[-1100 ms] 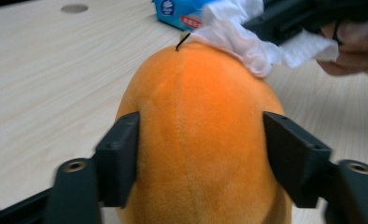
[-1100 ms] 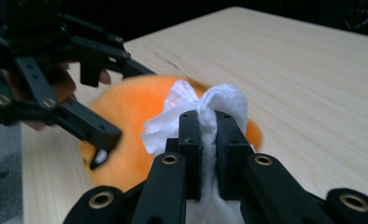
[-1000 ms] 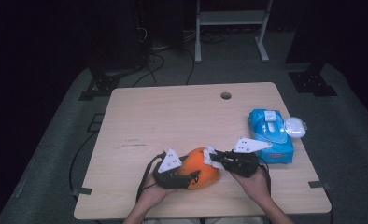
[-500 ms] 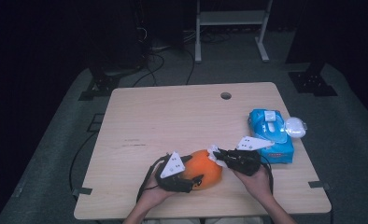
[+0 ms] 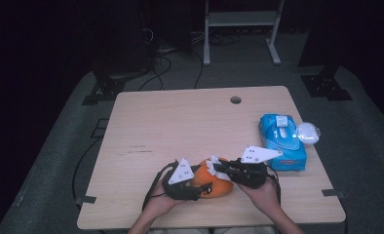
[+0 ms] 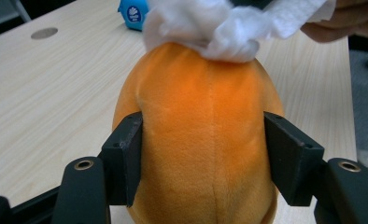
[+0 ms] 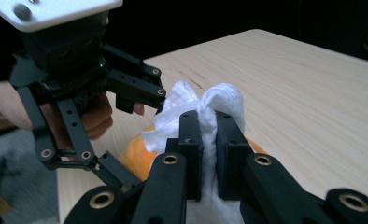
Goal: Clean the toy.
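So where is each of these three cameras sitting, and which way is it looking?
High view: above the person's side, looking forward and down on the table; forearms and both grippers show.
Left gripper view: rides the left gripper, looking along its jaws, which have just been closing on the orange plush toy.
Right gripper view: rides the right gripper, shut on a white tissue; the other hand shows.
All three share the toy and tissue.
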Tool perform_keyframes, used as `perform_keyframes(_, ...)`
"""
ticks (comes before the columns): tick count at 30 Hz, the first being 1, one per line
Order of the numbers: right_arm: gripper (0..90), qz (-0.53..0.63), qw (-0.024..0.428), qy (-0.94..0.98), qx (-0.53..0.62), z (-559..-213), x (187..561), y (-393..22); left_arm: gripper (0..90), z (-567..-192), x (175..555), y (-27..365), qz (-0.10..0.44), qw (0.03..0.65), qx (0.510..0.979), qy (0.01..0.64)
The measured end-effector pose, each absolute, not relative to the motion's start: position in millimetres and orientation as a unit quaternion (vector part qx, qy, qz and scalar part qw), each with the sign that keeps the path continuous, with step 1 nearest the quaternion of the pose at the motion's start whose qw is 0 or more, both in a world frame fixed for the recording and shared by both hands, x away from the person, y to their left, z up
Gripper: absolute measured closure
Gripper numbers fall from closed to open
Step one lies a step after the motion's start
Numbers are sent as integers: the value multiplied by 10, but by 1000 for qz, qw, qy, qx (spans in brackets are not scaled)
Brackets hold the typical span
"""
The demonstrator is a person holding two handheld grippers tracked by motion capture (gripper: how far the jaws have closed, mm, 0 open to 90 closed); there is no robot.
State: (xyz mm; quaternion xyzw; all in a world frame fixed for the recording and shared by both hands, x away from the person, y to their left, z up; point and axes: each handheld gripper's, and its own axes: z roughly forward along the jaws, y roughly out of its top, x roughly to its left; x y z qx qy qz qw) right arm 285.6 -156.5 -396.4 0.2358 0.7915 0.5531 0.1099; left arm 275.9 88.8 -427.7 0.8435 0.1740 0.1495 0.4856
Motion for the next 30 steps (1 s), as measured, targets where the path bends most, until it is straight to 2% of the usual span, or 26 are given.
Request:
perform_keyframes(5, 820, 537, 131, 792, 260, -3999, 2950, -1723, 348, -4289, 2769, 913, 139, 496, 839, 174)
perform_keyframes(7, 821, 535, 116, 792, 270, -4039, 2983, -1799, 279, -4289, 2801, 924, 124, 505, 834, 187)
perform_keyframes(10, 821, 526, 122, 797, 271, -4059, 2971, -1796, 146, -4331, 2908, 970, 77, 508, 824, 238)
perform_keyframes(11, 821, 527, 122, 797, 270, -4056, 2968, -1784, 150, -4349, 2924, 987, 68, 512, 821, 243)
perform_keyframes(15, 820, 534, 127, 799, 243, -3988, 2863, -1625, 322, -4301, 2860, 941, 109, 499, 832, 217)
perform_keyframes(18, 820, 531, 137, 809, 214, -3935, 2771, -1484, 360, -4267, 2794, 882, 137, 485, 842, 191)
perform_keyframes(20, 821, 528, 139, 810, 214, -3924, 2784, -1508, 359, -4264, 2783, 887, 134, 490, 840, 189)
perform_keyframes(21, 821, 529, 137, 808, 222, -3929, 2808, -1549, 339, -4269, 2794, 902, 130, 495, 836, 196)
perform_keyframes(24, 822, 523, 143, 803, 246, -3978, 2888, -1674, 130, -4312, 2913, 963, 80, 511, 811, 272)
perform_keyframes(25, 822, 525, 141, 800, 254, -3994, 2908, -1707, 106, -4331, 2950, 990, 64, 512, 810, 281)
perform_keyframes(27, 822, 525, 142, 798, 260, -3993, 2920, -1732, 167, -4357, 2969, 1018, 48, 521, 804, 283)
perform_keyframes(30, 822, 526, 149, 799, 251, -3970, 2877, -1670, 333, -4315, 2904, 965, 87, 512, 816, 252)
